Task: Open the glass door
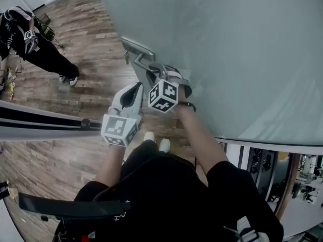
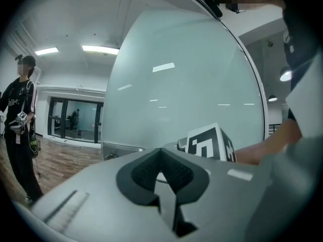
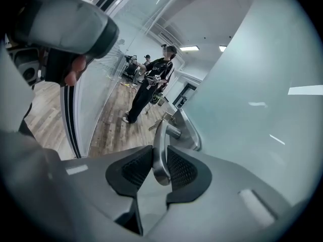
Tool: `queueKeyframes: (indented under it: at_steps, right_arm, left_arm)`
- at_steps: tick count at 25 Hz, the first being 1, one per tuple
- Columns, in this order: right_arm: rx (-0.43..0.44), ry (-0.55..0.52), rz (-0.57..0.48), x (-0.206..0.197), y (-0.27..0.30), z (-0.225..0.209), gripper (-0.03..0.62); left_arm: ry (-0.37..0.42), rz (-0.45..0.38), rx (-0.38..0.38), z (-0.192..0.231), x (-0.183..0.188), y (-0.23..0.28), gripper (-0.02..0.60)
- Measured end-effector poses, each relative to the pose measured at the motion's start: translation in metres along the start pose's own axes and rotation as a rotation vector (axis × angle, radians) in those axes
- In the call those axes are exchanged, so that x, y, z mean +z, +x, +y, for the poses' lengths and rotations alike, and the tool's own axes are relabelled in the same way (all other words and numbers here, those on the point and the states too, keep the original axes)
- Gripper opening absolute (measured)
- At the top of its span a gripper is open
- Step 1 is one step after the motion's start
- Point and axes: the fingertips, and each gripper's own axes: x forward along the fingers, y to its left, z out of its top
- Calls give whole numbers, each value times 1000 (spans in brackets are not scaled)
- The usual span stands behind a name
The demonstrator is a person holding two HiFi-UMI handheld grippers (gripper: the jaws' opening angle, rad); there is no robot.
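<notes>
Steel handle [image 3: 158, 137], partly hidden, sits pinched in right gripper's [image 3: 159, 165] jaws; left gripper's [image 2: 162, 173] jaws closed, empty.

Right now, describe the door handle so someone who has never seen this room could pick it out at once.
Find the big frosted glass door. At its edge sits a metal plate carrying a curved silver lever handle. It is the only shiny metal fitting on the pane, and the right gripper has its fingers clamped on it.
</notes>
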Motion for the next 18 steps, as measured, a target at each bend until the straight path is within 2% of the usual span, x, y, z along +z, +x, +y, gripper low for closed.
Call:
queueKeyframes:
  at_steps: [6,12,18]
  right_arm:
    - [-27,22,-4,-7,5,-14,92]
    - [-59,56,8,-24,37,-9,91]
    - [-68,93,30,-50,29,-82,91]
  left_arm:
    - [-3,8,-16,-2,-7,5,0]
    - [-2,9,-70,13,-41,27,0]
    - [-20,23,-106,-7,0,104,0]
